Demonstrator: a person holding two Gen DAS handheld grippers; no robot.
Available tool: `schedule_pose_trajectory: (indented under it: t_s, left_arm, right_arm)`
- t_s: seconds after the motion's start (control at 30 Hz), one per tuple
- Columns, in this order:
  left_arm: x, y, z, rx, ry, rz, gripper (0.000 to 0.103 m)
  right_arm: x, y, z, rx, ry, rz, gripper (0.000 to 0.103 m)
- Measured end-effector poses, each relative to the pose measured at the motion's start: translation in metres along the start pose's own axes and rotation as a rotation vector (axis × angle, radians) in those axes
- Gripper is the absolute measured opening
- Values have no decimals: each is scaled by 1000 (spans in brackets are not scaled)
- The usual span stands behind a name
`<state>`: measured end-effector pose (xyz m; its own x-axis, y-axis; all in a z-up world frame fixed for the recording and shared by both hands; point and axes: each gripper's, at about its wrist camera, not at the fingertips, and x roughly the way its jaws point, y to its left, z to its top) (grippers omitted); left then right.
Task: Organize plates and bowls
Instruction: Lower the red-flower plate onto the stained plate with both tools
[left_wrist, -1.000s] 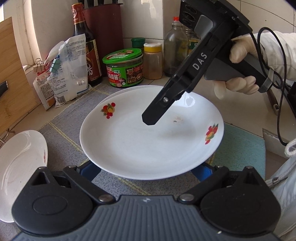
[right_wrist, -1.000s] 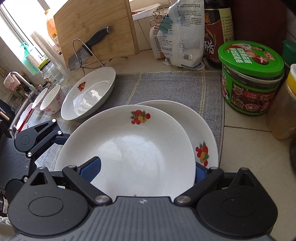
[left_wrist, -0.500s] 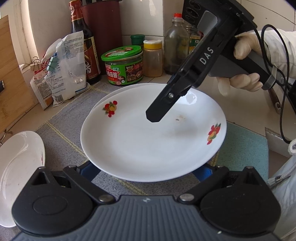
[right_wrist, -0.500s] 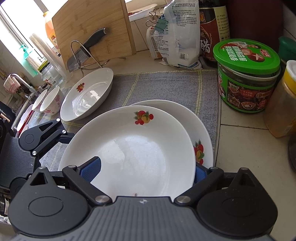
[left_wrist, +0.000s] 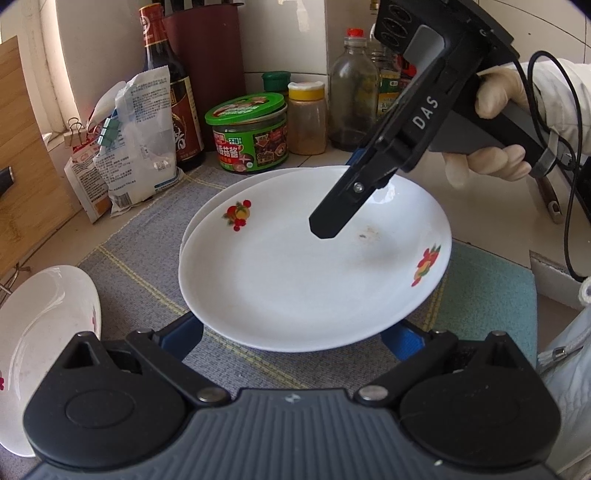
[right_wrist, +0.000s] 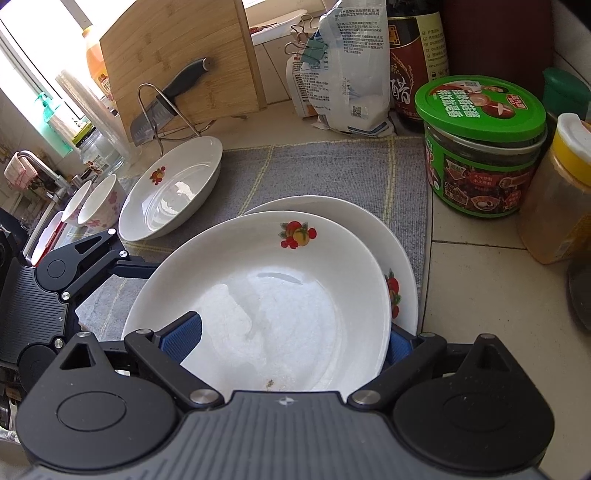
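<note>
**Both claws on the top plate, stack on the grey mat**

Top plate (left_wrist: 295, 280) sat between the left gripper (left_wrist: 295, 334) fingers: blue pads spread wide, one at each side of the near rim, rim lying over them. Couldn't tell from the left wrist view whether the pads actually pinched it or just sat under it.

Right gripper (right_wrist: 291, 339) was on the same plate (right_wrist: 280, 295) from the opposite side. Left blue pad (right_wrist: 183, 334) lay over the inside of the rim, the right one was tucked below the edge, so it looked clamped on the rim, jaws otherwise wide. In the left view its black finger (left_wrist: 341, 206) reached in over the far half of the plate, gloved hand (left_wrist: 491, 133) on the handle behind.

Second plate (right_wrist: 369, 221) lay directly under the top one, offset, its rim showing ahead and to the right of the right claw. Both were on the grey mat (right_wrist: 325, 170).

Third plate (right_wrist: 173, 188) sat ahead-left of the right claw, near the mat's edge, tilted against a wire rack. Two small bowls (right_wrist: 98, 205) further left of it.

Green-lidded jar (right_wrist: 480, 144) ahead-right of the right claw, off the mat, next to a yellow-capped jar (right_wrist: 557, 192). Cutting board (right_wrist: 177, 62) with a knife (right_wrist: 166, 103) far ahead-left.
</note>
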<state>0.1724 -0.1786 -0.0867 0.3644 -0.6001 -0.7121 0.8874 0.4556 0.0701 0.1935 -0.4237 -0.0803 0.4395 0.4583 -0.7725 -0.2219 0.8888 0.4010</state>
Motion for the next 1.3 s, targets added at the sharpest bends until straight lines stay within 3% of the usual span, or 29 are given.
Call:
schedule_pose_trajectory:
  t_s: [0.47,1.3]
  left_arm:
    - [-2,-1,0,1,-6,12,102]
    - [-4,-4,-2,-25,-38,10,102]
  right_arm:
    - [-9,3,-1,14,-1,-23,101]
    - [-17,25,-5,9,40,-175,101]
